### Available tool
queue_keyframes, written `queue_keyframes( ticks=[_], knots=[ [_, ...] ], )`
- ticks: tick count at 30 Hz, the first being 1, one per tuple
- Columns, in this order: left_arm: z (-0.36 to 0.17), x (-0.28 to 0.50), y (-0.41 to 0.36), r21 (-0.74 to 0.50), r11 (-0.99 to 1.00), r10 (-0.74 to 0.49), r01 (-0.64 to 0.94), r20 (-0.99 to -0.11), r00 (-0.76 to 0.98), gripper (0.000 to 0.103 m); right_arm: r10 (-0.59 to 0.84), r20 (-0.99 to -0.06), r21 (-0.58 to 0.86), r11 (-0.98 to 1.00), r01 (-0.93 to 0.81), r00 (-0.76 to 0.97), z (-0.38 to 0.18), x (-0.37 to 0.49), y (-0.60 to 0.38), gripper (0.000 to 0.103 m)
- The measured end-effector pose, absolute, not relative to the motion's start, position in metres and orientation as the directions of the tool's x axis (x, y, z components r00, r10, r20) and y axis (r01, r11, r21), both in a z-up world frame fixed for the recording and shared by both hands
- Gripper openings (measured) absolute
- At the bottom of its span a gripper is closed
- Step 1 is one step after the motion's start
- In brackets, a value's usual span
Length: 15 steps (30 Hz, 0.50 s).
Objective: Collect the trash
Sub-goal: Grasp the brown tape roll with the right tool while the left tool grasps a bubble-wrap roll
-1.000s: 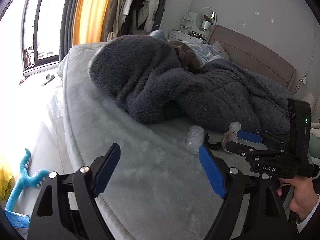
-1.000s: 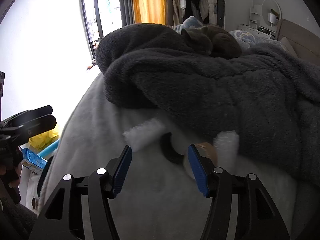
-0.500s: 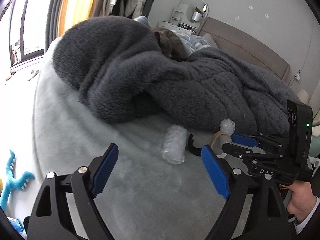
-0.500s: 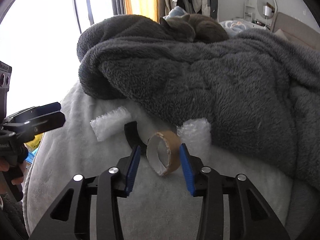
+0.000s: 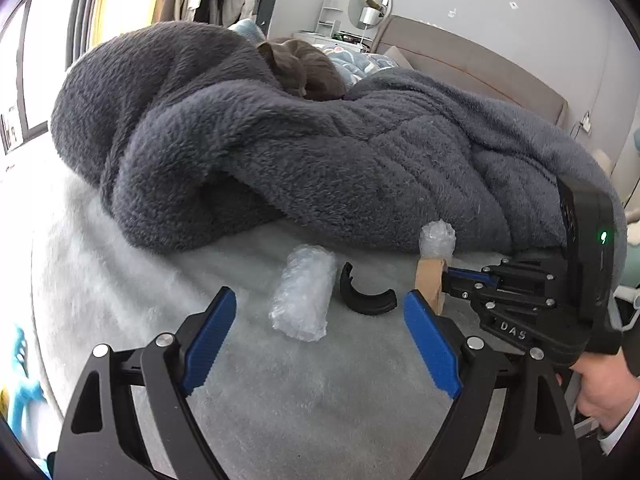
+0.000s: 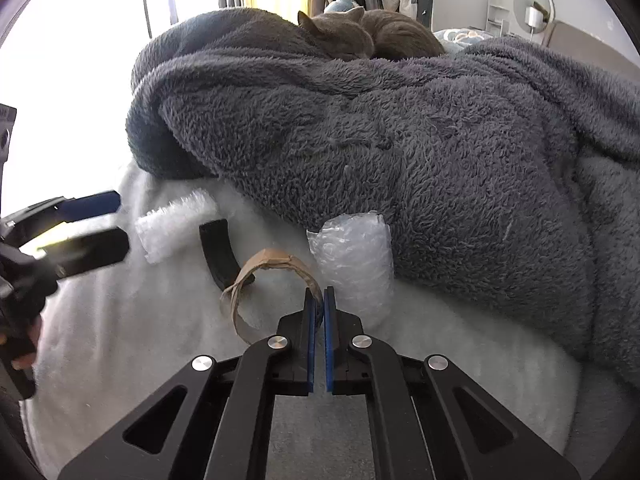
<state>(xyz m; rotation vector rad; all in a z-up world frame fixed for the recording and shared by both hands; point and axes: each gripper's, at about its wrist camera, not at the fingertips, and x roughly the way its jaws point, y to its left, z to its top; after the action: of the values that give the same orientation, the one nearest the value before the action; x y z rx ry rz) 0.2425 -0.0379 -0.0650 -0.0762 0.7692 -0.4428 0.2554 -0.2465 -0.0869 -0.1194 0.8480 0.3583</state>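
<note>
A squashed brown cardboard tape ring [image 6: 268, 276] lies on the pale bed cover, and my right gripper [image 6: 319, 300] is shut on its near edge; the ring also shows in the left wrist view [image 5: 430, 284]. A bubble-wrap roll [image 5: 304, 296] lies just ahead of my open, empty left gripper [image 5: 320, 332]. A black curved plastic piece [image 5: 366, 294] lies between the roll and the ring. A second bubble-wrap roll [image 6: 354, 256] rests against the dark blanket, right of the ring.
A thick dark grey fleece blanket [image 5: 320, 152] is heaped across the bed behind the trash. A grey cat [image 6: 360, 36] sleeps on top of it. The bed's left edge [image 5: 40, 280] drops to the floor, where a turquoise toy [image 5: 20, 388] lies.
My right gripper has closed on the cardboard ring and flattened it. My left gripper has moved closer to the near bubble-wrap roll.
</note>
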Motion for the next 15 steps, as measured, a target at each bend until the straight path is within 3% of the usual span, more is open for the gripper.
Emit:
queue_keyframes(
  ticks=[10,15],
  knots=[
    [-0.082,0.256,-0.046,-0.190,0.928,-0.358,0.322,-0.700,0.618,0.085,0.369,-0.700,0.153,0.914,-0.376,0.612,-0.068,0.248,-0.260,0.003],
    [-0.091,0.263,-0.048,-0.196,0.931,-0.349,0.307,-0.722,0.598,0.071,0.390,-0.690,0.162,0.904,-0.395,0.610,-0.066,0.248,-0.259,0.003]
  ],
)
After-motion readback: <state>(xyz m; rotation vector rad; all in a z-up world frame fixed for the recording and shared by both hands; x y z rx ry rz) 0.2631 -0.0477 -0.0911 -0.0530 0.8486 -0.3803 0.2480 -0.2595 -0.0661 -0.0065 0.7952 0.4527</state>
